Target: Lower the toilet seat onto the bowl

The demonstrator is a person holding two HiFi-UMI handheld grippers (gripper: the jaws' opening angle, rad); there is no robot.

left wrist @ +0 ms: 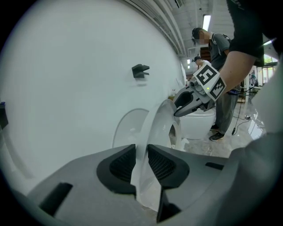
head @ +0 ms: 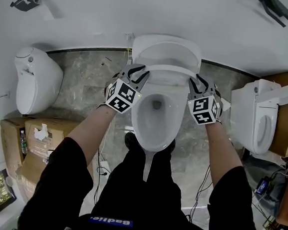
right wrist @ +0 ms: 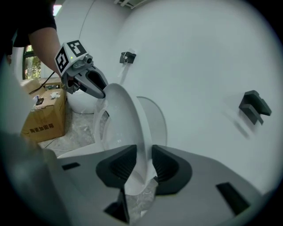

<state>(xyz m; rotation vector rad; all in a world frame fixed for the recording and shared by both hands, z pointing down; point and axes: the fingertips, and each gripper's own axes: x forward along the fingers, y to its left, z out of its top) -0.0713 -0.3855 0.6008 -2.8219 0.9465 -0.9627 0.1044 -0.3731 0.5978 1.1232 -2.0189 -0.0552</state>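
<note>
Head view: what lies below the tools?
— The toilet bowl [head: 139,120], between the two of them and just beneath. Its lid [head: 165,48] stands up beyond their tips.
And the toilet seat [head: 171,70]?
— Raised and tilted, clear of the bowl, reaching from the left tool [head: 137,73] across to the right tool [head: 198,85].
Are they gripping?
— Yes. Left gripper view shows that tool's pads clamped on the seat's edge. Right gripper view shows the same on the opposite edge.

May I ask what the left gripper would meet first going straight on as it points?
The left gripper clamps the toilet seat; straight on, it would probably meet the raised lid behind.
</note>
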